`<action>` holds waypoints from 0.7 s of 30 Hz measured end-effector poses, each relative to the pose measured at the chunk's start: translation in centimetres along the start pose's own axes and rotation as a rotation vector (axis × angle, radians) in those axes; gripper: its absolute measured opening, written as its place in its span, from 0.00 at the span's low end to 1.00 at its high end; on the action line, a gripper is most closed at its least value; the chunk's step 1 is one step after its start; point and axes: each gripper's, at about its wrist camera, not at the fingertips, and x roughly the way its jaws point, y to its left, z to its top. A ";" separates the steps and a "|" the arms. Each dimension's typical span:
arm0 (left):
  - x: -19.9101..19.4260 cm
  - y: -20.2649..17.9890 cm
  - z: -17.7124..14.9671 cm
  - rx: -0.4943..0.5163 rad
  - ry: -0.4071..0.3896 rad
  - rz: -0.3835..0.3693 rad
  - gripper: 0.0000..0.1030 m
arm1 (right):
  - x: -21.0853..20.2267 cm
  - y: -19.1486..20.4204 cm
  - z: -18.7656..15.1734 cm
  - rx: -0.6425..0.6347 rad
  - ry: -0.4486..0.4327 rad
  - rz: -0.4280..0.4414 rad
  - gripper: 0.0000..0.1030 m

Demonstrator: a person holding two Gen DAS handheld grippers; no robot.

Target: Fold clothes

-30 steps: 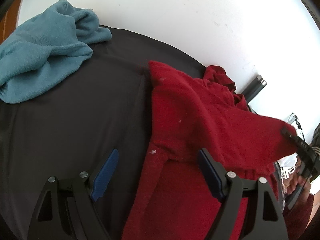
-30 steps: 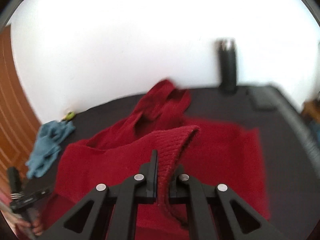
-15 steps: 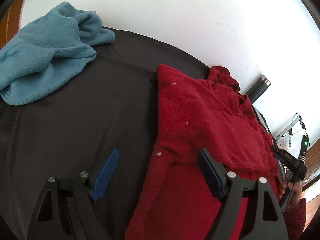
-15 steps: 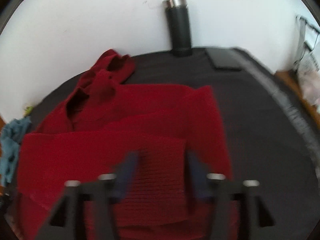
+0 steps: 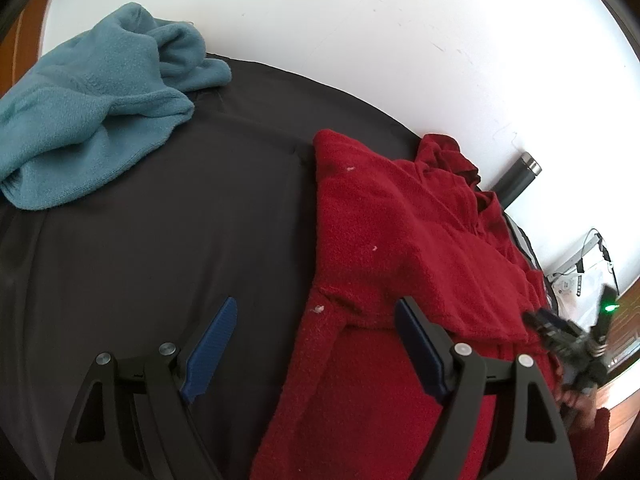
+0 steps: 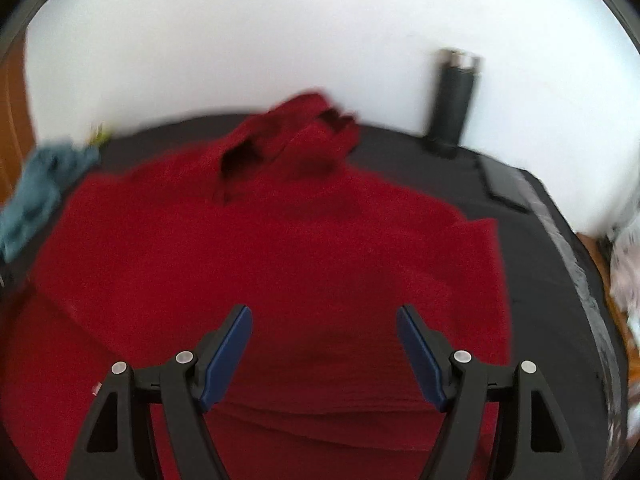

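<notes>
Left wrist view shows the red knitted fleece sweater (image 5: 404,264) spread on the black cloth-covered bench (image 5: 160,248), one sleeve laid across its body, the hood bunched toward the wall. Left tongs (image 5: 316,344) hover wide at its edge, holding nothing; right tongs (image 6: 324,352) gape wide above its middle, empty too. Judging by this, the sweater is partly folded. A crumpled teal fleece garment (image 5: 92,108) lies well apart, unfolded.

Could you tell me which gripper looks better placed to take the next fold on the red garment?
Probably the left gripper: open, straddling the red garment at its edge. The right gripper is open over mid-cloth, no edge between its fingers.
</notes>
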 end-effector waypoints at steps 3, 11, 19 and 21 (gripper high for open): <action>-0.5 1.1 0.2 -0.056 -0.035 0.043 0.81 | 1.1 0.1 -0.3 -0.007 0.035 -0.010 0.79; -0.7 1.8 0.3 -0.089 -0.052 0.020 0.81 | 2.9 0.6 -0.9 -0.030 0.084 -0.048 0.86; -2.4 -3.4 0.1 0.070 -0.050 -0.132 0.81 | 2.9 0.3 -1.0 -0.018 0.087 -0.024 0.89; -2.0 -6.5 0.2 0.156 -0.002 -0.192 0.81 | 2.9 0.3 -1.0 -0.016 0.088 -0.013 0.92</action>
